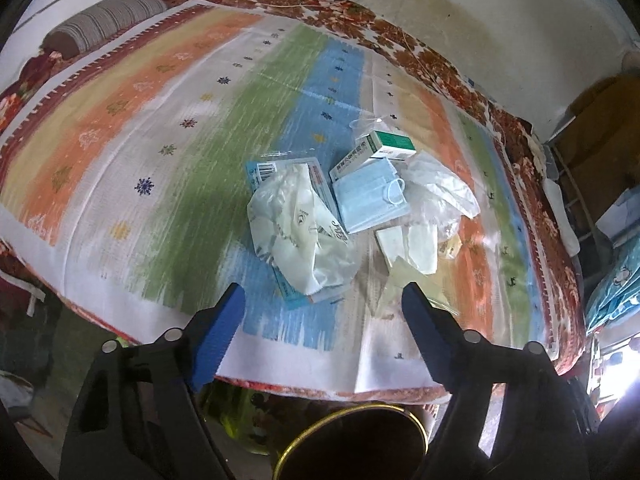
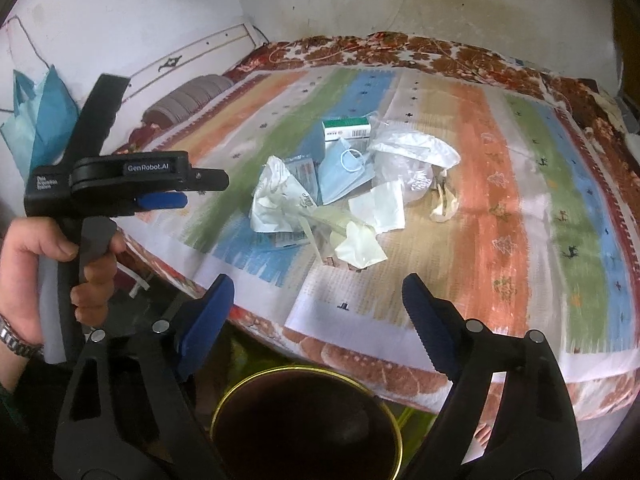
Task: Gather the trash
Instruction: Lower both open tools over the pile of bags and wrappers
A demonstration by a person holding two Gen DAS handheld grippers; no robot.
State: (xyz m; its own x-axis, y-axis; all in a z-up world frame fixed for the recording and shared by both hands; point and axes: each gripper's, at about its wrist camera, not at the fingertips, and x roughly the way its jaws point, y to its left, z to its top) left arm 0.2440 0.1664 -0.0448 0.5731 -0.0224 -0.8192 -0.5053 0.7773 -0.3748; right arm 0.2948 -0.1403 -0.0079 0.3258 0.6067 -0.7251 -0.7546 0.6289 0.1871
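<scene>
A pile of trash lies mid-bed on the striped bedspread [image 1: 160,168]: a blue face mask [image 1: 368,200] [image 2: 340,180], a green-and-white box [image 1: 390,146] [image 2: 346,130], a crumpled white wrapper [image 1: 304,232] [image 2: 276,200], a clear plastic bag [image 1: 440,192] [image 2: 412,156] and paper scraps [image 2: 380,208]. My left gripper [image 1: 324,296] hangs open just short of the pile, nothing between its blue pads. My right gripper [image 2: 318,284] is open too, over the bed's near edge. A hand holds the left gripper [image 2: 184,192] at the left of the right wrist view. A dark bin with a gold rim [image 1: 304,436] [image 2: 240,388] stands below both.
A grey bolster pillow [image 1: 104,20] [image 2: 188,100] lies at the head of the bed against the white wall. A blue plastic bag [image 2: 40,120] hangs at the far left. Cardboard boxes [image 1: 600,140] and clutter stand past the bed's right side.
</scene>
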